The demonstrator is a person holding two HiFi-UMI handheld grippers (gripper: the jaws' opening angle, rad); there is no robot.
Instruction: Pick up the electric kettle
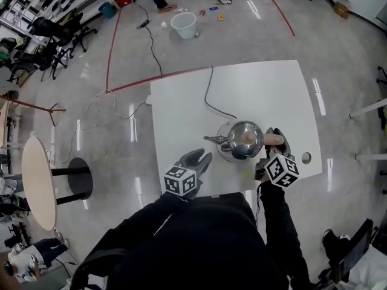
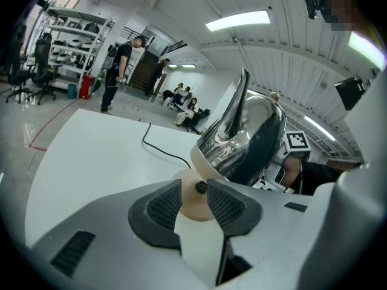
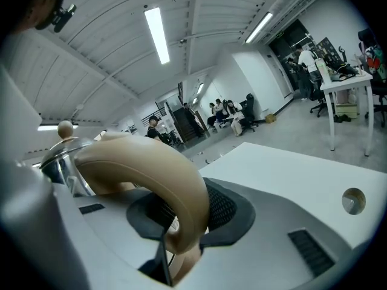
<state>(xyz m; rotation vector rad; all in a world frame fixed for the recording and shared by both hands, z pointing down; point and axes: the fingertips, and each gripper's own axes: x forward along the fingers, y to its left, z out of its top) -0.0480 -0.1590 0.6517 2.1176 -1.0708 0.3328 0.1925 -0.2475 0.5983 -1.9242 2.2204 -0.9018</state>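
While my right gripper (image 3: 181, 217) is clamping its jaws on the tan handle (image 3: 142, 169) of the electric kettle (image 1: 240, 141), which is leaning over its beige base (image 2: 192, 214) on the white table (image 1: 254, 89), I am holding the left gripper (image 1: 203, 160) just beside it, jaws apart and gripping nothing.

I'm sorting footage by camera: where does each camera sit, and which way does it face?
Head view: on the person's head, facing steeply down at the white table and kettle; dark sleeves, left gripper and right gripper show.
Left gripper view: rides the left gripper, facing along its open jaws toward the kettle's spout.
Right gripper view: rides the right gripper, facing along jaws closed on the kettle handle.
Shared: all three show kettle and table.
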